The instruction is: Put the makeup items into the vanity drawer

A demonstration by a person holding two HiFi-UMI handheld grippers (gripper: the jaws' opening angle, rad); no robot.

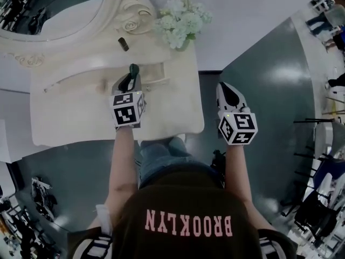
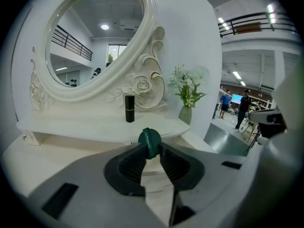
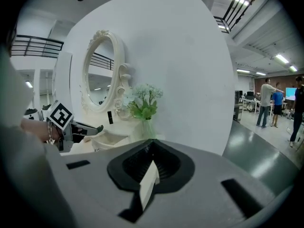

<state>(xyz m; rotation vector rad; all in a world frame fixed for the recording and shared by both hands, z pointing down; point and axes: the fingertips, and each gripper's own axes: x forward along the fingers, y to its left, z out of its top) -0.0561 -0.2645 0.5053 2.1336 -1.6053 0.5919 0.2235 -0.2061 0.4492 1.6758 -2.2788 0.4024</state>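
On the white vanity, my left gripper is shut on a small dark green makeup tube with a round cap. It holds the tube just above the open drawer below the raised shelf. A black lipstick stands upright on that shelf, beside the mirror's carved base. Off the table's right edge, over the floor, my right gripper is shut with nothing between its jaws. The right gripper view takes in the drawer and the left gripper from the side.
An oval white-framed mirror rises at the back of the vanity. A vase of pale flowers stands at the shelf's right end. A white wall is behind. Grey floor and distant people lie to the right.
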